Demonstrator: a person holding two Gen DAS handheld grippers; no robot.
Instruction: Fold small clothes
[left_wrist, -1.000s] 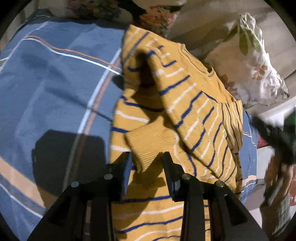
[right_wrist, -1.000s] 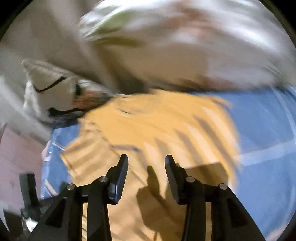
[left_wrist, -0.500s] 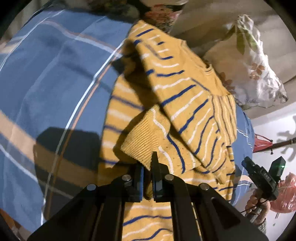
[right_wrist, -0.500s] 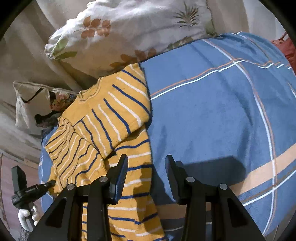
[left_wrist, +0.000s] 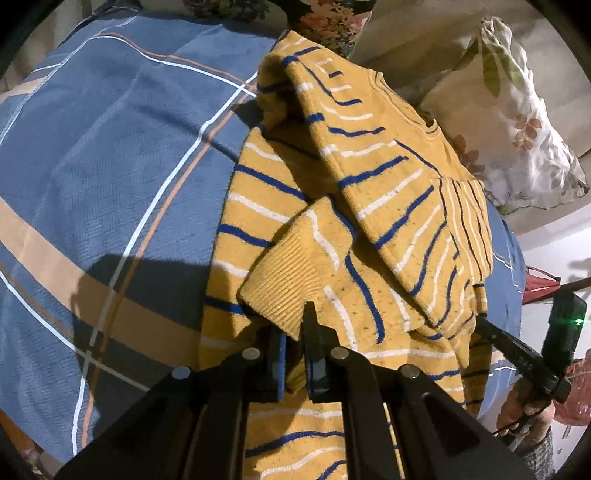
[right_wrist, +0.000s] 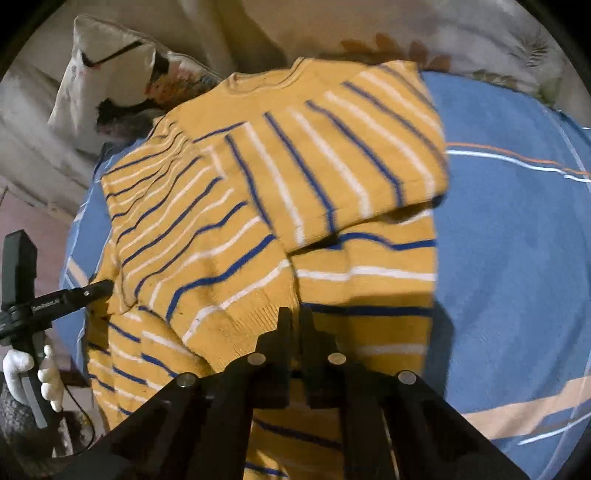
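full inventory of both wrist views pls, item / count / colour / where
striped sweater: 1, mustard yellow with blue and white stripes, lying on the blanket, sleeves folded over the body
blanket: 1, blue with white, orange and tan lines, spread under the sweater
leaf-print pillow: 1, cream with green and brown leaves, beyond the sweater's collar
floral pillow: 1, dark with pink flowers, top edge of the left wrist view
left claw: 1, black, shut on a ribbed sleeve cuff of the sweater
right claw: 1, black, jaws nearly together at the other cuff's edge; grip unclear
person's hand: 1, white-gloved, holding the left claw's handle
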